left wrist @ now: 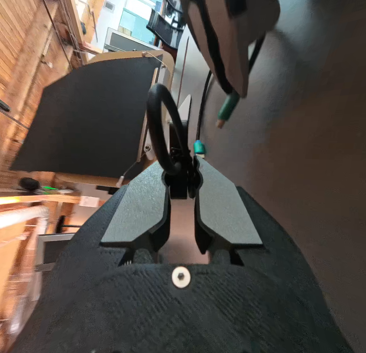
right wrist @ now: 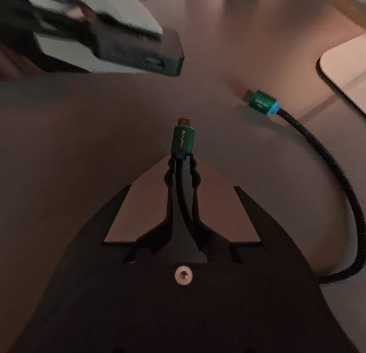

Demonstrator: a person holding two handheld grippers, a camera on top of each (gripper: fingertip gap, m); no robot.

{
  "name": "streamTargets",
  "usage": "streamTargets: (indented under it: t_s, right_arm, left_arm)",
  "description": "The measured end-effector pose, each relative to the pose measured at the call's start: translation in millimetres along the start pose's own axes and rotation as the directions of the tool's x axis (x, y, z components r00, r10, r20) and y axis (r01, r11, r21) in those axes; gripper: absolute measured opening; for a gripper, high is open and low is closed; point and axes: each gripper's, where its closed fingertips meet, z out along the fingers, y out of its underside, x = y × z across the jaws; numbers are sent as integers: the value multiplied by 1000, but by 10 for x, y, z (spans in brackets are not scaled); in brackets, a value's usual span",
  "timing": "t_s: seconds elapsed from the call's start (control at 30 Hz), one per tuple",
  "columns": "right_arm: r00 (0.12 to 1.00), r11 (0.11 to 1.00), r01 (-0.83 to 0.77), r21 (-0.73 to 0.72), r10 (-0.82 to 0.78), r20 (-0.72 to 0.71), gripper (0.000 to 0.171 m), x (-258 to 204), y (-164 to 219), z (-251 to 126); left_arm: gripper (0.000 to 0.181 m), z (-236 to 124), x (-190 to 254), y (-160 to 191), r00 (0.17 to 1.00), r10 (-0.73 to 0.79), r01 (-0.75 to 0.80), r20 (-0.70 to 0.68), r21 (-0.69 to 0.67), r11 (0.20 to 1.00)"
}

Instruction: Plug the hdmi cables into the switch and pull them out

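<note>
My left gripper (left wrist: 181, 169) is shut on the small black HDMI switch (left wrist: 178, 187), held off the table; the switch's own thick black lead (left wrist: 164, 126) loops out ahead. In the right wrist view the switch (right wrist: 142, 54) is blurred at upper left, with a port facing the plug. My right gripper (right wrist: 181, 159) is shut on a black braided HDMI cable (right wrist: 183, 195) just behind its green plug (right wrist: 182, 139), which points forward, apart from the switch. This plug also shows in the left wrist view (left wrist: 227, 106). A second green plug (right wrist: 261, 102) lies on the table.
The brown-grey table (right wrist: 79, 145) fills the right wrist view. The second cable (right wrist: 336, 175) curves along the right side. A white flat object (right wrist: 346, 70) lies at the far right. A black panel on a wooden board (left wrist: 89, 116) stands beyond the switch.
</note>
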Motion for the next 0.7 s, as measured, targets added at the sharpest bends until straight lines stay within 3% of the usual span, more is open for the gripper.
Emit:
streamTargets:
  t_s: [0.03,0.3,0.7]
  right_arm:
    - [999,1000,-11,28,10,31,12,-39,-50,-54]
    - [980,990,-57,127,31,198,11,-254,-243,-289]
    - [978,993,-23,113,-2,211,11,-302,-225,-294]
  left_arm:
    - [19,1,-6,21,998,57,-57,15,-15,998]
    - [19,-12,21,-37,973,229,-229,33,0,973]
    - [19,-19,82,-173,944,326,-327,40,15,945]
